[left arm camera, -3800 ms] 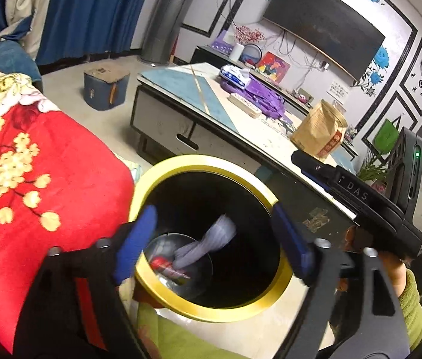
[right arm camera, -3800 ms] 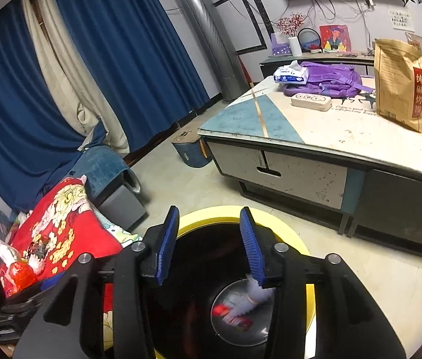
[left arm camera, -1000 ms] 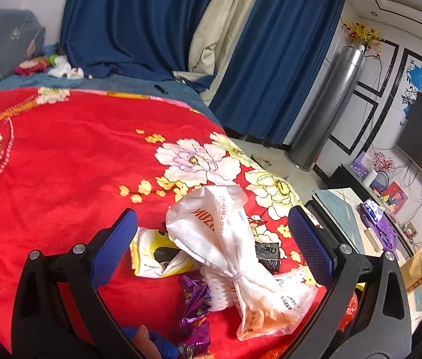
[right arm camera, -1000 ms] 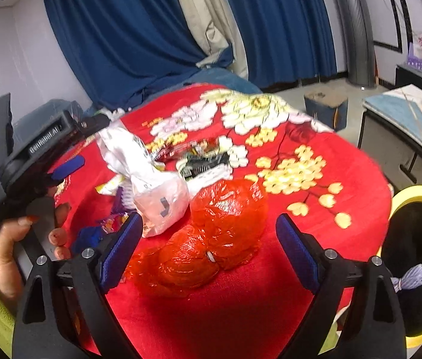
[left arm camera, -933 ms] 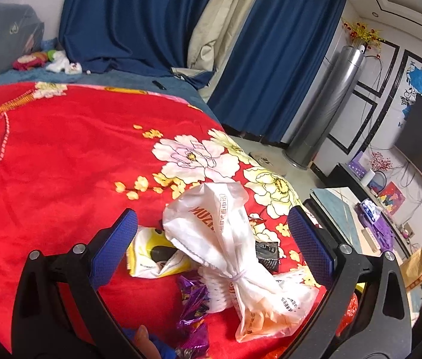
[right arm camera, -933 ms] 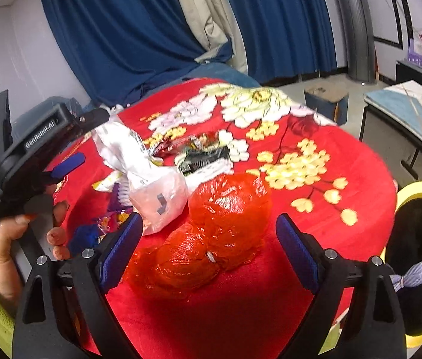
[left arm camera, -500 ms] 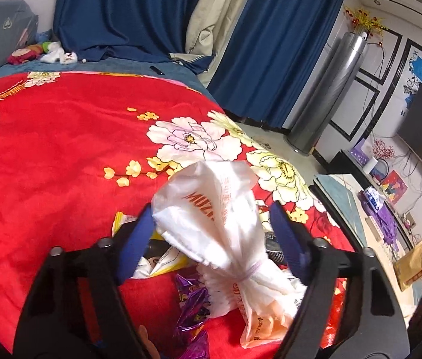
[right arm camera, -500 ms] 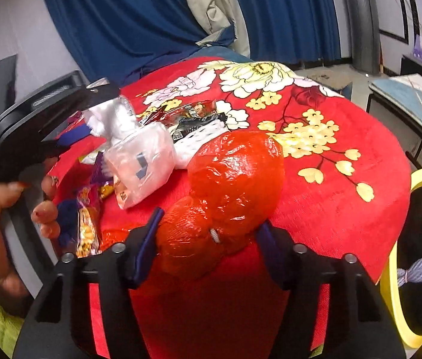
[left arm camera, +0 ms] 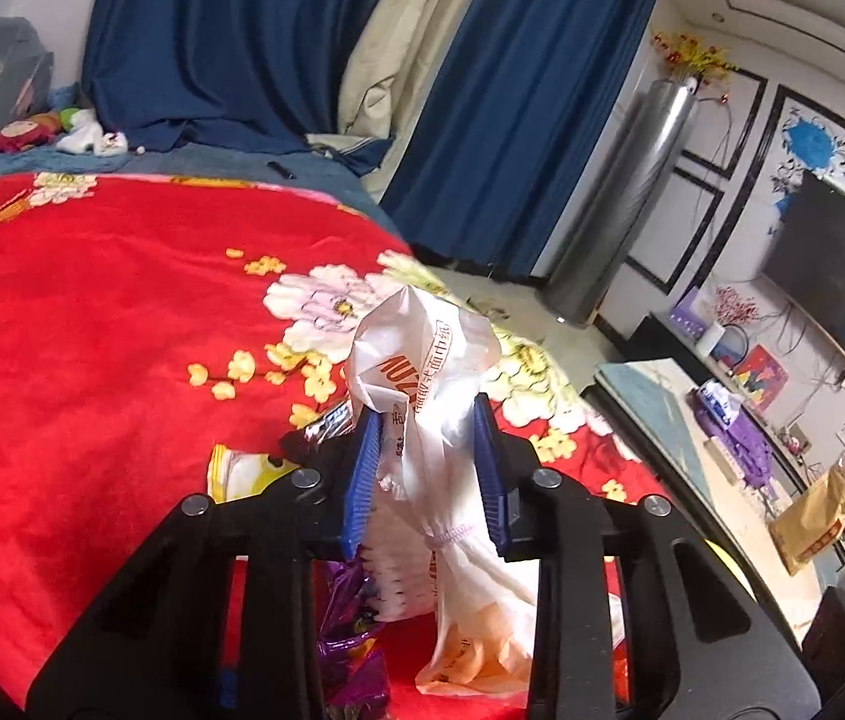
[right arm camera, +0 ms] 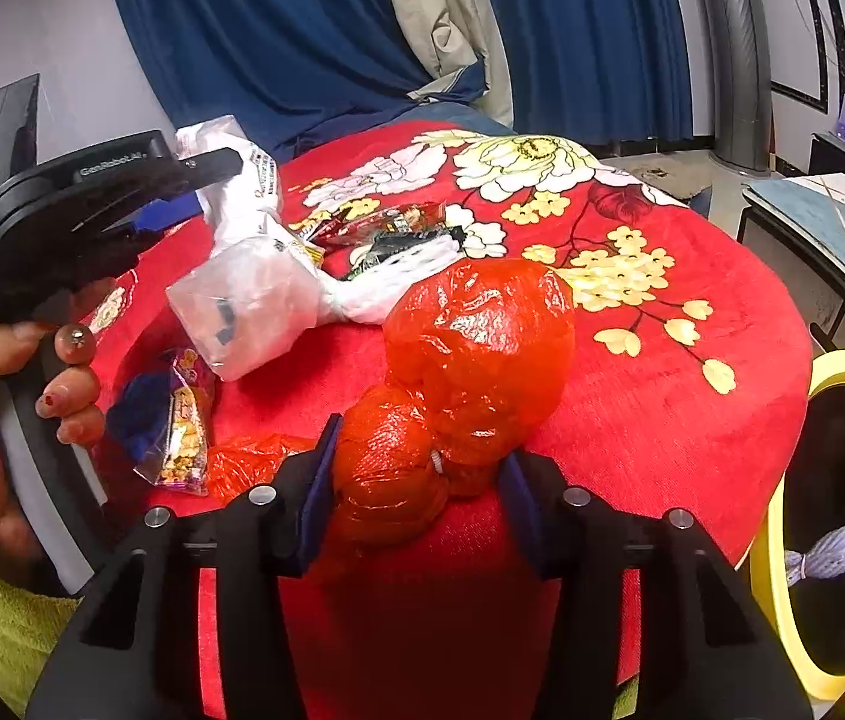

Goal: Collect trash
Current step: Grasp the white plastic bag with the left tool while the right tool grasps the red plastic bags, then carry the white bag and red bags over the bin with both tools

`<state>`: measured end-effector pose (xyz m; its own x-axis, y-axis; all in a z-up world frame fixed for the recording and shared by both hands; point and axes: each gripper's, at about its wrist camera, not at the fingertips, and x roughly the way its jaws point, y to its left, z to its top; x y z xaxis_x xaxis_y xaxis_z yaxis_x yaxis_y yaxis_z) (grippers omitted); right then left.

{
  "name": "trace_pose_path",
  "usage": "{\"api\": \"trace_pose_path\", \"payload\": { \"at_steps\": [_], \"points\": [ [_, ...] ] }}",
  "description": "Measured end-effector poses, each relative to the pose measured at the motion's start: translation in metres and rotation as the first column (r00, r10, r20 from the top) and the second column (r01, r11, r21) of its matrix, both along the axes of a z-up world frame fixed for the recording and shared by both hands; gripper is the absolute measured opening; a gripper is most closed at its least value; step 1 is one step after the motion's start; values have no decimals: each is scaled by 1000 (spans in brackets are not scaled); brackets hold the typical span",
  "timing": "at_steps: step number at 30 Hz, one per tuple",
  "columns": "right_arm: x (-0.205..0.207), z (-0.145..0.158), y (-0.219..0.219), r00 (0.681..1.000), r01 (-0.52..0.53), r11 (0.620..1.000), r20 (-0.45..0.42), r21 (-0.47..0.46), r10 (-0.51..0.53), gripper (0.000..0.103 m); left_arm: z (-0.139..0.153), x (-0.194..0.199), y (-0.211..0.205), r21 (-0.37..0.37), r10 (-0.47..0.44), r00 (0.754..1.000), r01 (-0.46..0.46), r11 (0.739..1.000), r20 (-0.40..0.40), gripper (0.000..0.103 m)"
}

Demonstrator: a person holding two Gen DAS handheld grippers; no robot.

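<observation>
A knotted white plastic bag (left arm camera: 422,360) lies on the red flowered blanket (left arm camera: 92,330). My left gripper (left arm camera: 425,468) is closing, and both blue pads press on the bag's neck. From the right wrist view the same white plastic bag (right arm camera: 242,294) sits beside the left gripper (right arm camera: 206,192), which a hand holds. A tied red plastic bag (right arm camera: 476,336) lies closer in. My right gripper (right arm camera: 419,474) is closing on its knotted lower lobe, with the pads against both sides.
Loose wrappers lie around the bags: a snack packet (right arm camera: 182,426), a purple wrapper (left arm camera: 350,618), a yellow packet (left arm camera: 242,468) and dark packets (right arm camera: 398,222). A yellow-rimmed black bin (right arm camera: 830,366) stands at the blanket's right edge. A low table (left arm camera: 662,414) stands beyond.
Both grippers stood wide open around their bags a second ago. Their jaws have since closed in, the left on the white bag and the right on the red one, having sunk slightly.
</observation>
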<state>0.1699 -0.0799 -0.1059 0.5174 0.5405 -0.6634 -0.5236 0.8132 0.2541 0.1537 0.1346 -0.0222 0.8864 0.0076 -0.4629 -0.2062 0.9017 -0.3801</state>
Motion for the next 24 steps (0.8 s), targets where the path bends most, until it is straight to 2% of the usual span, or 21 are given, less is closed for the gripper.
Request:
{"api": "trace_pose_path", "payload": {
  "at_steps": [6,24],
  "points": [
    [-5,11,-5,999,4,1000,48,20,-5,46,19,-10,-1,-8,-8,998,9,1000,62,22],
    [-2,51,-59,978,130,988,153,80,-141,46,49,-25,-45,87,-107,981,94,992,160,22]
  ]
}}
